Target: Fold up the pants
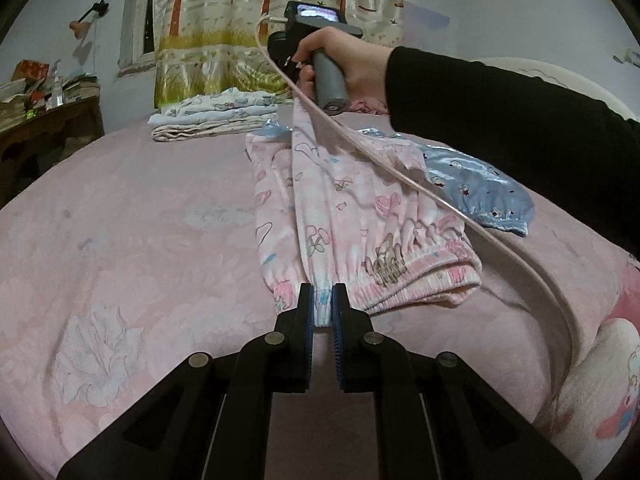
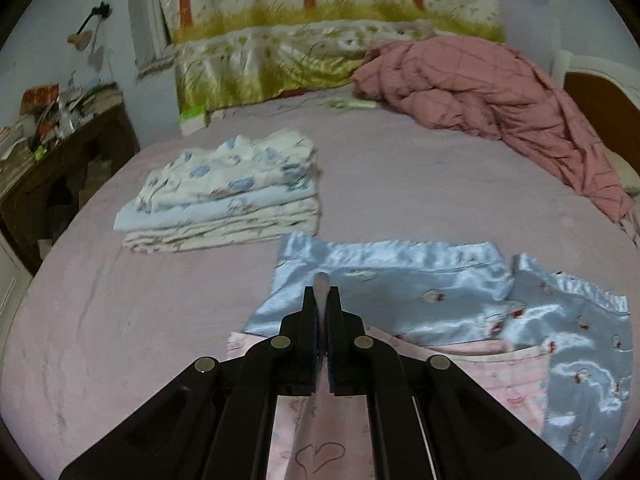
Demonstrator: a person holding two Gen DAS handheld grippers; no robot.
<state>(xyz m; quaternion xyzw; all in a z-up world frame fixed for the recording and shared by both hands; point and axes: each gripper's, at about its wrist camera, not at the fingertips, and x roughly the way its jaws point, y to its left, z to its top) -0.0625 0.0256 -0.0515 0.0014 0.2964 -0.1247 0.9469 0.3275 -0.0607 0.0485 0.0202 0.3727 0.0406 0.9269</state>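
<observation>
A: Bedroom; bed [image 1: 120, 240] under pink flowered sheet, tree-print curtain [image 1: 224, 20] behind, cluttered dark cabinet [image 1: 48, 124] at left.
B: Item of the task?
A: Pink printed pants [image 1: 352, 216], lying lengthwise on the bed, partly over a blue satin garment [image 2: 440, 300]. Elastic waistband bunched at near end, far end lifted off the sheet.
B: Left tongs [image 1: 322, 304]?
A: Pinching the near edge beside the waistband; cloth visible between the blue pads [image 1: 307, 308], narrow gap only.
B: Right tongs [image 2: 322, 300]?
A: Pressed together on a thin fold of pale pink cloth, tip poking out above. Seen from the left view as a grey handle in a hand [image 1: 344, 60], black sleeve [image 1: 500, 104] behind, pants hanging from it in a taut ridge.
B: Handling?
A: Judged light, soft, limp; brushed fabric, likely not slippery against itself. Likely to slide over the satin underneath. Sags wherever unsupported, so both ends to be held at once.
B: Where to take hold?
A: Waistband and leg hems; gathered elastic thicker, better purchase. Single thin layers apt to slip out.
B: Other stock?
A: Stack of folded pale garments [image 2: 224, 192] further up the bed; rumpled pink quilt [image 2: 500, 100] at far right; pink cable [image 1: 400, 176] trailing across the pants.
B: Stage?
A: Apparently mid-fold, halves not yet laid together.
</observation>
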